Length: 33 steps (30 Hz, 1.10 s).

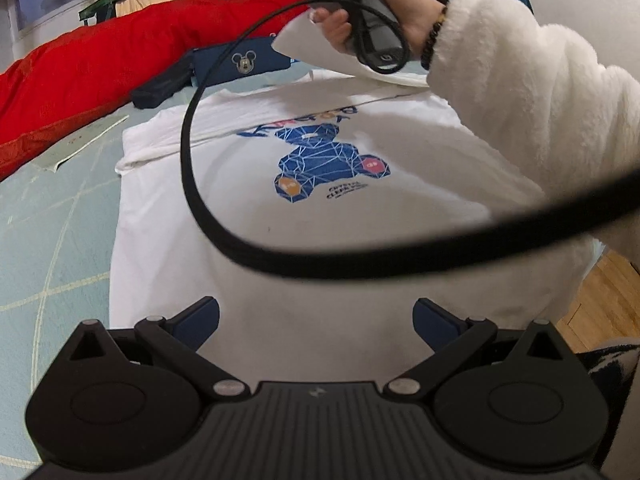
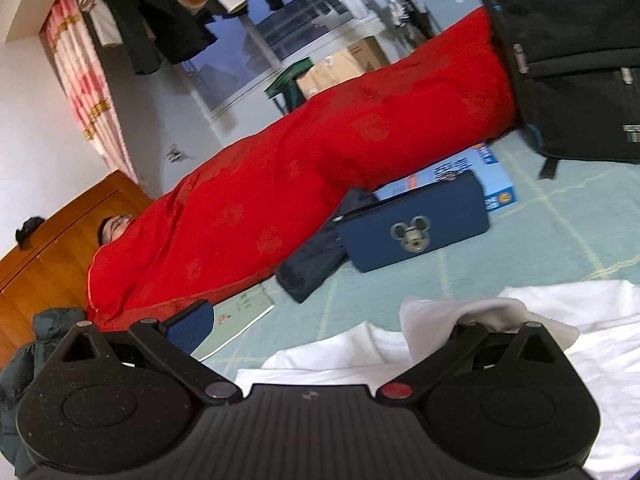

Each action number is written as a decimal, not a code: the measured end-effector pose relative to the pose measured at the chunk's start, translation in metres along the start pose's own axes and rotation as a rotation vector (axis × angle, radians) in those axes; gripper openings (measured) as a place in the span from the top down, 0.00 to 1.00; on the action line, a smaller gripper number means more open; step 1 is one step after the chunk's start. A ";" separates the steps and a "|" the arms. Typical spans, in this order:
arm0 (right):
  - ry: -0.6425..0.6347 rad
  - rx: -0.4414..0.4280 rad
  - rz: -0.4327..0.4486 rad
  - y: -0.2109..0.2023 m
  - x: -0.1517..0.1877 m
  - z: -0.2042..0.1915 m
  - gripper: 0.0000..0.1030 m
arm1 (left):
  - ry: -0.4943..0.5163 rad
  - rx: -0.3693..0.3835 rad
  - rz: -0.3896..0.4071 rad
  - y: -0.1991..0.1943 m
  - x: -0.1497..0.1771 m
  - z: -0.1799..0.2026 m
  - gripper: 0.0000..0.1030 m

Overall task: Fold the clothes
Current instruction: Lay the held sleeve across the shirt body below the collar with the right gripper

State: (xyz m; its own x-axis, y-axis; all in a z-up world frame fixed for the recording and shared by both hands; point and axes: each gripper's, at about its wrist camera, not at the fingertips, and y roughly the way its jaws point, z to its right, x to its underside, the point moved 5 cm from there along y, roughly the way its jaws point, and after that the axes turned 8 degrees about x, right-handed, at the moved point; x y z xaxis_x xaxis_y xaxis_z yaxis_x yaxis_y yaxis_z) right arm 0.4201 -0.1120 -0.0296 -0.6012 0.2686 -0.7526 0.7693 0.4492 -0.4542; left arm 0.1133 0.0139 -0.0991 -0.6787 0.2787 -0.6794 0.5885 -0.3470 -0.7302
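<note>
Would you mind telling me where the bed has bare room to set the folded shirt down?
Bare green sheet lies left of the white T-shirt, below the red quilt. Another patch sits between the navy Mickey pouch and black backpack. Along the quilt's edge it is crowded.

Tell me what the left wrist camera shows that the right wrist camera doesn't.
Only the left wrist view shows the blue bear print on the white T-shirt, a black cable, and a hand in a fluffy white sleeve.

Only the right wrist view shows the black backpack, hanging clothes and a white fold draped over one finger of the right hand-held gripper.

Both show the red quilt and blue mouse-logo case.
</note>
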 end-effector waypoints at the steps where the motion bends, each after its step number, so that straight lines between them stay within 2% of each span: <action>1: -0.010 -0.005 -0.004 0.002 0.002 -0.004 0.00 | -0.003 -0.002 -0.001 0.000 0.001 0.000 0.01; 15: -0.090 -0.080 -0.080 0.026 0.023 -0.057 0.00 | -0.020 -0.019 -0.002 -0.003 0.002 -0.006 0.01; 33: -0.176 -0.105 -0.160 0.052 0.056 -0.098 0.00 | -0.046 -0.029 -0.003 -0.004 0.007 -0.014 0.01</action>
State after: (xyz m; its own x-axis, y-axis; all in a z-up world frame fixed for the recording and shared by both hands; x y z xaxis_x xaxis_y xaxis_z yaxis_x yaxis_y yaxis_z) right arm 0.4051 0.0100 -0.0488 -0.6591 0.0388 -0.7510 0.6355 0.5627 -0.5287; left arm 0.1124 0.0292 -0.1016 -0.6994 0.2384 -0.6738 0.5985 -0.3200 -0.7344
